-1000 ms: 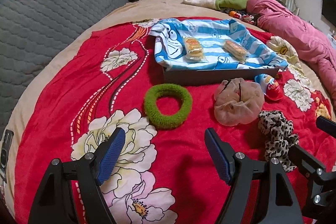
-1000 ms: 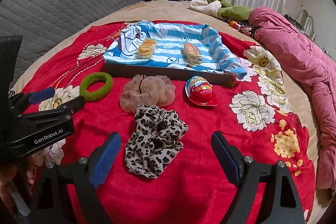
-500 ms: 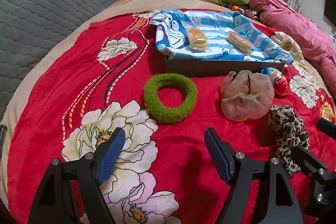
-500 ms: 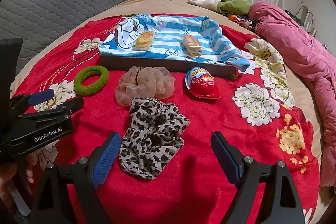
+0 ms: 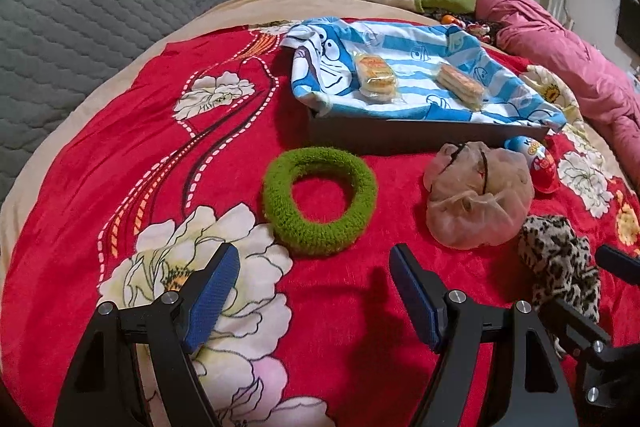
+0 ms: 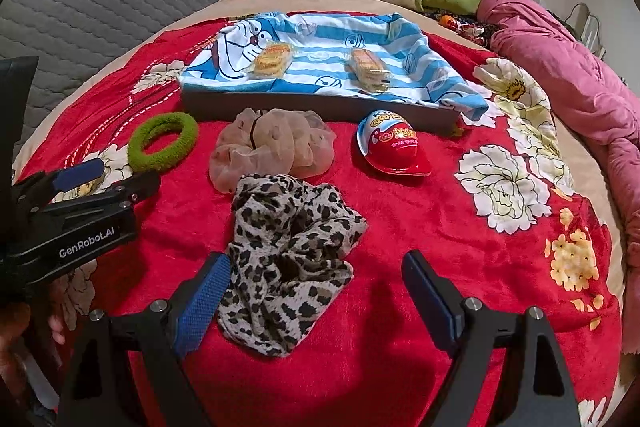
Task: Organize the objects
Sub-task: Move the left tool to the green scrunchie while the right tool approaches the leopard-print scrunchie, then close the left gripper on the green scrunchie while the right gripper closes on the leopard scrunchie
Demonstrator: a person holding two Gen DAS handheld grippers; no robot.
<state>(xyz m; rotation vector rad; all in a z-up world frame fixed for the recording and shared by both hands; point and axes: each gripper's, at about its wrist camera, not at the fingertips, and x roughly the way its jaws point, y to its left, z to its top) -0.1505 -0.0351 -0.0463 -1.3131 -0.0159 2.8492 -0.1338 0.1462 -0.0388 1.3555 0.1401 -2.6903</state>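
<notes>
Toy egg (image 6: 394, 147) shows whole only in right wrist view. Left gripper (image 5: 314, 275) wide open, empty, green scrunchie (image 5: 319, 200) just ahead. Right gripper (image 6: 316, 281) wide open, empty, leopard scrunchie (image 6: 290, 259) beside its left finger.

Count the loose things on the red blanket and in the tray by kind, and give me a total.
Scrunchies: 3: green, sheer beige, leopard, all on the blanket.
Wrapped snacks: 2: and, both in the tray on the blue striped cloth.
Toy eggs: 1: red and blue, on the blanket.
Total: 6
</notes>
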